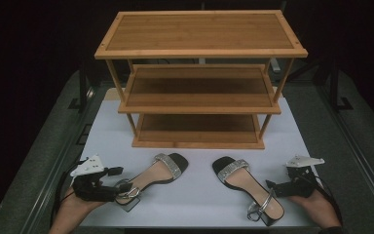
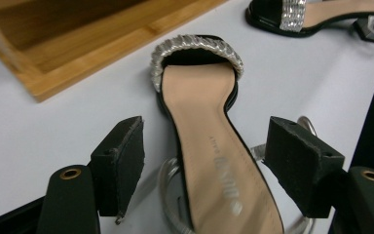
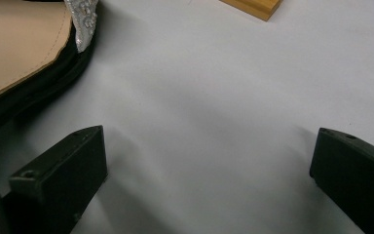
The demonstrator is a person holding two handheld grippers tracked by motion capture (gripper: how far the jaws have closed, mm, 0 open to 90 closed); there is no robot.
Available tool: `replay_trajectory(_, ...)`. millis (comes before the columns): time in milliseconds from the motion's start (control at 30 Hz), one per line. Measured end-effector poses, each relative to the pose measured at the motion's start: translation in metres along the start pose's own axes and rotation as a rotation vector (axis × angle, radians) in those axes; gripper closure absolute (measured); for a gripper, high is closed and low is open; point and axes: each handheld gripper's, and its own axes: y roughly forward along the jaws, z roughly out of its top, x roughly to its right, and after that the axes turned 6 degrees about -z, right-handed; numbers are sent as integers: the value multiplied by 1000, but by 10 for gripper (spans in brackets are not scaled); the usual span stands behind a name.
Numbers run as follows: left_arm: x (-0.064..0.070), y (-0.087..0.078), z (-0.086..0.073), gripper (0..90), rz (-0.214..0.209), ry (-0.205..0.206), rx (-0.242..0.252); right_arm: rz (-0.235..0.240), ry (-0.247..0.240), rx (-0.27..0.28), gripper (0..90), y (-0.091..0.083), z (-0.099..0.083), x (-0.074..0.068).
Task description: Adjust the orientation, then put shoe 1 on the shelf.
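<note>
Left tongs [image 2: 204, 161] wide open around the heel end of the left sandal [image 2: 204, 146], lower left of the high view. Right tongs [image 3: 209, 180] open too, over bare surface [image 3: 209, 87] beside the right sandal [image 1: 246, 187], lower right.

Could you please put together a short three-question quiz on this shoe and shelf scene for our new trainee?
1. True or false: the left gripper has its jaws open on either side of the left sandal.
2. How many tiers has the wooden shelf?
3. Where does the right sandal lie from the right gripper in the right gripper view? A between its jaws; B off to the upper left; C on the shelf.

Key: 1 true; 2 three; 3 B.
</note>
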Motion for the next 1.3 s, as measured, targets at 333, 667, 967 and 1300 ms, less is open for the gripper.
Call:
replay_trajectory(333,10,24,-11,233,25,37,-145,0,0,1,0,0,0,0)
replay_trajectory(667,10,41,-17,245,42,59,-241,0,1,0,0,0,0,0)
replay_trajectory(967,11,39,-16,310,44,28,-251,0,2,0,0,0,0,0)
replay_trajectory(1300,14,34,-10,336,69,18,-215,0,0,0,0,0,0,0)
